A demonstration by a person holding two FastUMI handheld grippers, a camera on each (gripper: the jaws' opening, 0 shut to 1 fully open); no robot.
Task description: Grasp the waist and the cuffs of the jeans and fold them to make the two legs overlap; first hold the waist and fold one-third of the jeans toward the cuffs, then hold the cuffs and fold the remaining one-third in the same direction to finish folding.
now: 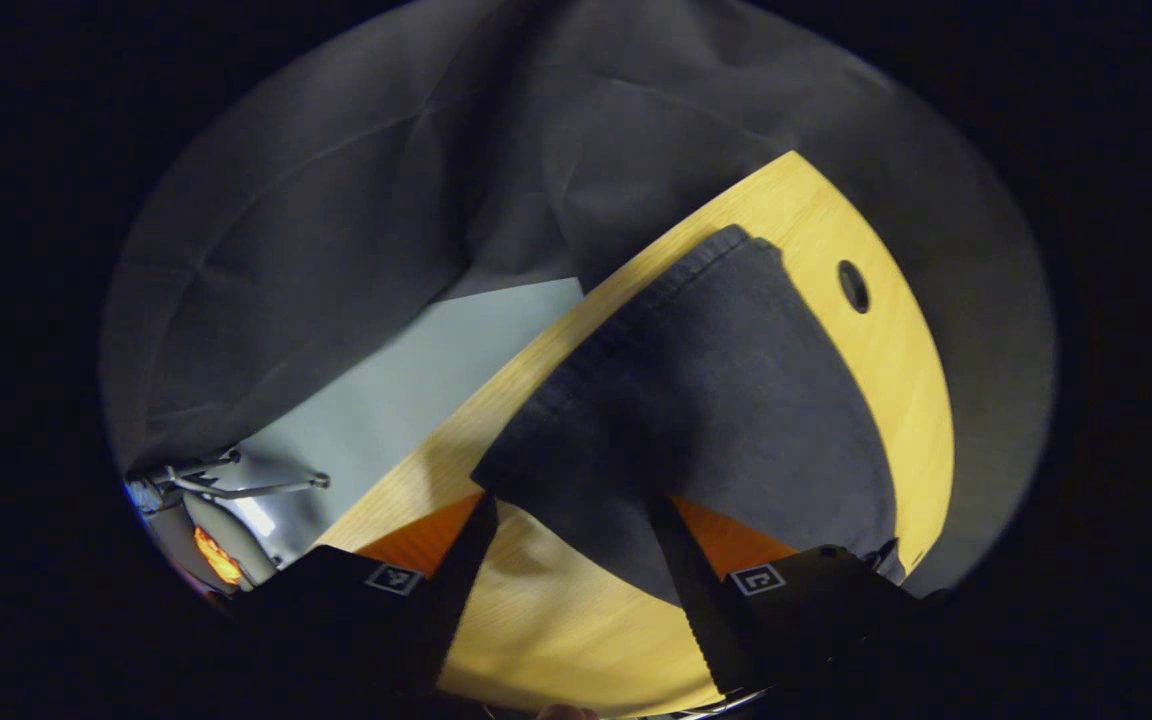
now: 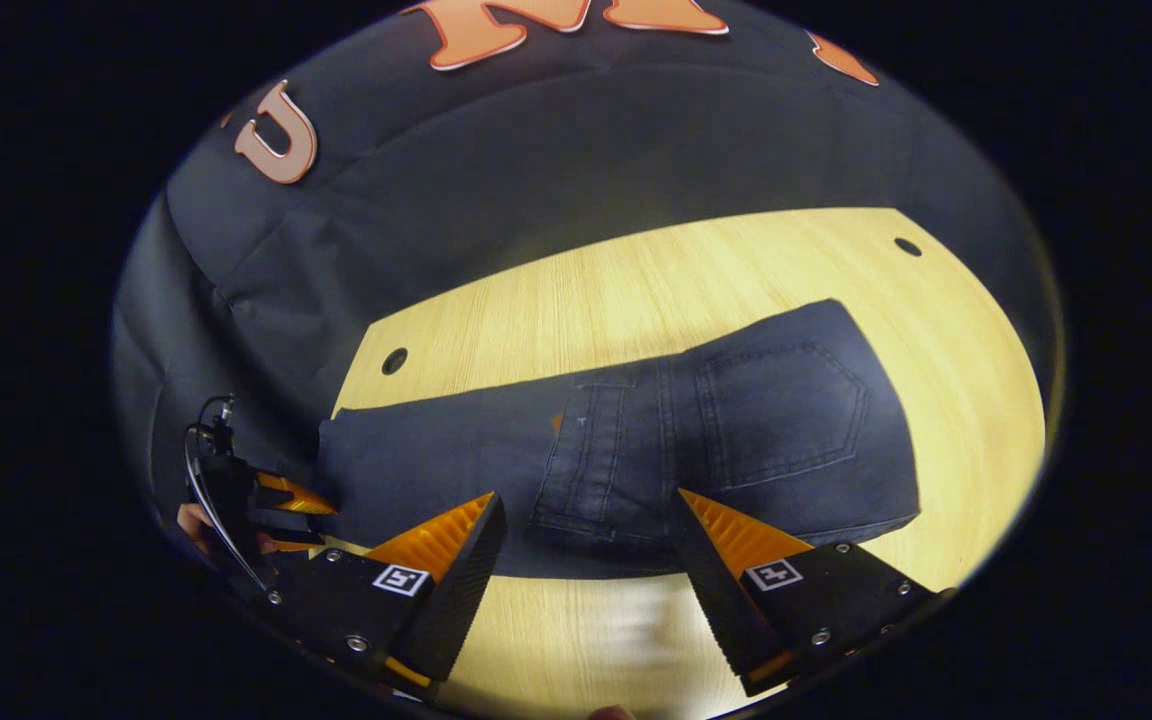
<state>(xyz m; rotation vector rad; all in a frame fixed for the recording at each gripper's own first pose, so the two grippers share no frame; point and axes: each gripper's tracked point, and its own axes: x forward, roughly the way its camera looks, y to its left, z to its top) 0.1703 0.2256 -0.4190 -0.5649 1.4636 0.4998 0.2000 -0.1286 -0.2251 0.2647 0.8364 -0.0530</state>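
The jeans [image 2: 626, 450] lie flat on the table [image 2: 636, 290], waist part folded over the legs. My right gripper [image 2: 586, 540] stands before them; my left gripper [image 2: 281, 515] is at their cuff end.

Both gripper views look down close over the wooden table [image 1: 866, 370], sharing the jeans [image 2: 636, 450] from opposite ends.

Bare table [image 2: 636, 290] beyond the jeans [image 2: 636, 450] (booth wall [image 2: 536, 150] close behind its far edge)

- Right gripper [image 2: 586, 545]: black wedge-shaped finger mounts, each carrying a square black-and-white marker and small silver screws; ribbed inner pads.
- Left gripper [image 1: 571, 545]: matching black mounts with square markers.
- Left gripper again, far off in the right gripper view: a thin looping cable.
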